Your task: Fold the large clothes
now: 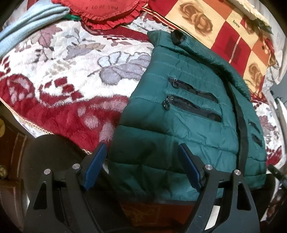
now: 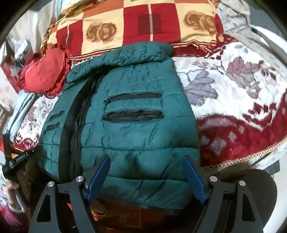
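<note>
A green quilted jacket [image 2: 136, 129] lies flat on a bed covered by a red-and-white floral blanket [image 2: 233, 100]. Its long axis runs near to far, collar at the far end toward the checked rose-print pillow [image 2: 140, 23], hem at the near edge of the bed; the black front zip runs the same way, and two open zip pockets lie crosswise on each front panel. Left tongs [image 1: 142, 166]: blue pads spread wide, above the hem at the jacket's left edge, gripping nothing. Right tongs [image 2: 146, 176]: likewise wide open over the hem on the right panel, holding nothing; contact with the cloth cannot be told. A red frilled cushion [image 1: 105, 12] and a pale blue folded cloth [image 1: 26, 23] lie far left, clear of the jacket.
</note>
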`<state>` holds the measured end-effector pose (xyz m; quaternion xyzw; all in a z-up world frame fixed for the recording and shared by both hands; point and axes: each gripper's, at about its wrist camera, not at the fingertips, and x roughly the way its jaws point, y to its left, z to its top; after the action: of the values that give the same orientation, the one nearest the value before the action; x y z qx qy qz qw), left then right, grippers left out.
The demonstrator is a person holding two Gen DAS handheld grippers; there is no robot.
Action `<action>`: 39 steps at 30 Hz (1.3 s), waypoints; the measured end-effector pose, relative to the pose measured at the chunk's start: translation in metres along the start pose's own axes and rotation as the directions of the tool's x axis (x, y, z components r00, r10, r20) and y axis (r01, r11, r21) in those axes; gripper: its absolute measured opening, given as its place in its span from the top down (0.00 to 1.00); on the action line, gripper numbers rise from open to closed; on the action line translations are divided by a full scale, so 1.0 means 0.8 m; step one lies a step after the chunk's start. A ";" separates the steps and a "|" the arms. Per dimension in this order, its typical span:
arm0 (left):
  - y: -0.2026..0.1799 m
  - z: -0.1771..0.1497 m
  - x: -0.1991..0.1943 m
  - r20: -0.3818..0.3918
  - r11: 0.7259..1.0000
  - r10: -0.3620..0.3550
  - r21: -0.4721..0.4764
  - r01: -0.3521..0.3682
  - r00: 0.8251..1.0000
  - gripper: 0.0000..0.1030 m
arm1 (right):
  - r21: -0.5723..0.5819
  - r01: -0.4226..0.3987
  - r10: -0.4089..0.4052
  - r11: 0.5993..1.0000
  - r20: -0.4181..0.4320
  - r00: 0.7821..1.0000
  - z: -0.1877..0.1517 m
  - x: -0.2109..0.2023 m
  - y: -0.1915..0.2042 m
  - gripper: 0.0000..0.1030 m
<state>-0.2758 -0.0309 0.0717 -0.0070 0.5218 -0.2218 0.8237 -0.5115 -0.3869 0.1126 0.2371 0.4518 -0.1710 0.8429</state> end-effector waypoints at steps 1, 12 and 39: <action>0.004 0.001 0.000 -0.006 1.000 -0.012 -0.009 0.012 1.000 0.21 | -0.002 0.005 -0.005 1.000 -0.011 1.000 -0.001 0.001 -0.001 0.23; 0.032 0.011 0.019 -0.110 0.997 -0.049 -0.058 0.043 0.993 0.21 | 0.040 0.045 -0.043 0.998 -0.037 0.998 0.001 0.009 -0.023 0.23; 0.008 -0.005 0.038 -0.167 0.996 -0.091 -0.020 0.089 0.982 0.21 | 0.058 -0.069 0.075 0.996 -0.120 0.990 0.005 0.048 -0.030 0.23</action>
<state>-0.2658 -0.0354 0.0425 -0.0171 0.5896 -0.2554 0.7660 -0.5003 -0.4120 0.0761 0.2857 0.4887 -0.1377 0.8128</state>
